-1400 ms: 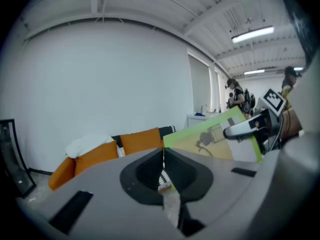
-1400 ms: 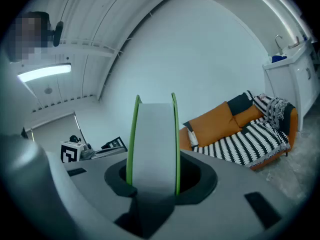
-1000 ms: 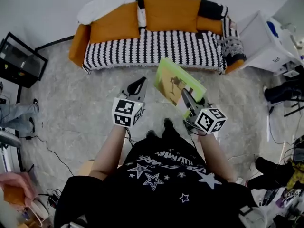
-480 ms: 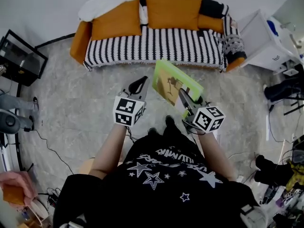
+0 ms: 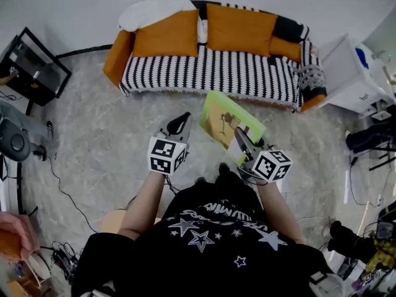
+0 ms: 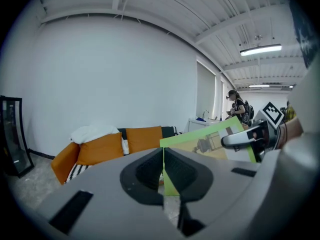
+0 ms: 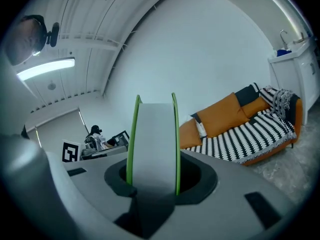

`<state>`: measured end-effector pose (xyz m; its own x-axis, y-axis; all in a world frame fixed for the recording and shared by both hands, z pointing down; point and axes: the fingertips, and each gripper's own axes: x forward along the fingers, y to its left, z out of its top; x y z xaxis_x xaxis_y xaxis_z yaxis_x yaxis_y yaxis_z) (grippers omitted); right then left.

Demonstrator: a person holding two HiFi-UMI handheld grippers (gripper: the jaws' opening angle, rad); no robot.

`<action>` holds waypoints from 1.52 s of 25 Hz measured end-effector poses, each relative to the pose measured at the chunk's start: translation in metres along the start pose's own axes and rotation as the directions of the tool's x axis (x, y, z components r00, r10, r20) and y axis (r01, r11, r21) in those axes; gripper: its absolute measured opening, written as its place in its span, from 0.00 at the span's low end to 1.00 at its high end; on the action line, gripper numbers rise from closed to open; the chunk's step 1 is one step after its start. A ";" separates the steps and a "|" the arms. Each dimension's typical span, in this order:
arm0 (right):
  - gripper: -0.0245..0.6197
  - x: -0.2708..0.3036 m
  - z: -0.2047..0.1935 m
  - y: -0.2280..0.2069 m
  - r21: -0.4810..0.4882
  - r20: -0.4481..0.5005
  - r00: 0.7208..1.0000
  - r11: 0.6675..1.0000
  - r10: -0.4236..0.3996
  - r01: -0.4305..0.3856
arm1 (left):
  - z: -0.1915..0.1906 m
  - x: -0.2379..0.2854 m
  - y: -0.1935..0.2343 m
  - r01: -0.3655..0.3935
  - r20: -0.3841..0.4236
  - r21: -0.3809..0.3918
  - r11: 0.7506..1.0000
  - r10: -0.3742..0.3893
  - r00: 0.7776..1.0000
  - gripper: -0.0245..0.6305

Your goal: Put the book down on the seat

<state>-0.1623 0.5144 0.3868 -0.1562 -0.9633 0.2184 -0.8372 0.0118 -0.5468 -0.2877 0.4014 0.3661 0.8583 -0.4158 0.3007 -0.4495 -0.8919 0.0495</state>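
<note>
A green-covered book (image 5: 228,121) hangs in the air in front of the person, over the floor short of the sofa. My right gripper (image 5: 242,140) is shut on its near edge; in the right gripper view the book's page block (image 7: 152,144) fills the space between the jaws. My left gripper (image 5: 180,122) is held beside the book, to its left, jaws together with nothing in them (image 6: 163,176). The sofa's black-and-white striped seat (image 5: 210,73) lies ahead, with orange cushions (image 5: 166,34) along its back.
A white cabinet (image 5: 349,73) stands right of the sofa. A black-framed panel (image 5: 34,68) leans at the left. Cables (image 5: 65,190) trail over the grey floor. Another person (image 6: 239,106) stands in the background, by a white cabinet.
The sofa has slid lower and to the right in the head view. Both grippers and the book keep nearly the same places in the picture.
</note>
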 end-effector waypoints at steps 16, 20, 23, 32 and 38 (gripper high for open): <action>0.27 0.077 0.029 -0.054 0.083 -0.050 0.998 0.996 0.041 -0.037 | -0.009 0.043 0.051 -0.099 -0.083 -0.025 0.995 0.097 0.992 0.06; 0.27 0.093 0.055 -0.090 0.088 -0.065 0.997 0.995 0.047 -0.041 | 0.003 0.084 0.052 -0.113 -0.092 -0.028 0.993 0.109 0.990 0.06; 0.27 0.104 0.072 -0.115 0.092 -0.077 0.996 0.995 0.053 -0.046 | 0.011 0.110 0.050 -0.121 -0.095 -0.034 0.992 0.117 0.989 0.06; 0.27 0.131 0.102 -0.175 0.110 -0.132 0.988 0.991 0.086 -0.072 | 0.024 0.157 0.055 -0.195 -0.125 -0.033 0.980 0.190 0.974 0.06; 0.27 0.147 0.115 -0.198 0.136 -0.155 0.981 0.986 0.118 -0.097 | 0.035 0.171 0.058 -0.243 -0.129 -0.040 0.969 0.236 0.963 0.06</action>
<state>0.0405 0.3400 0.4345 -0.3335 -0.9018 0.2750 -0.7392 0.0691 -0.6700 -0.1586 0.2727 0.3871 0.6886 -0.5882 0.4240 -0.6541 -0.7563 0.0132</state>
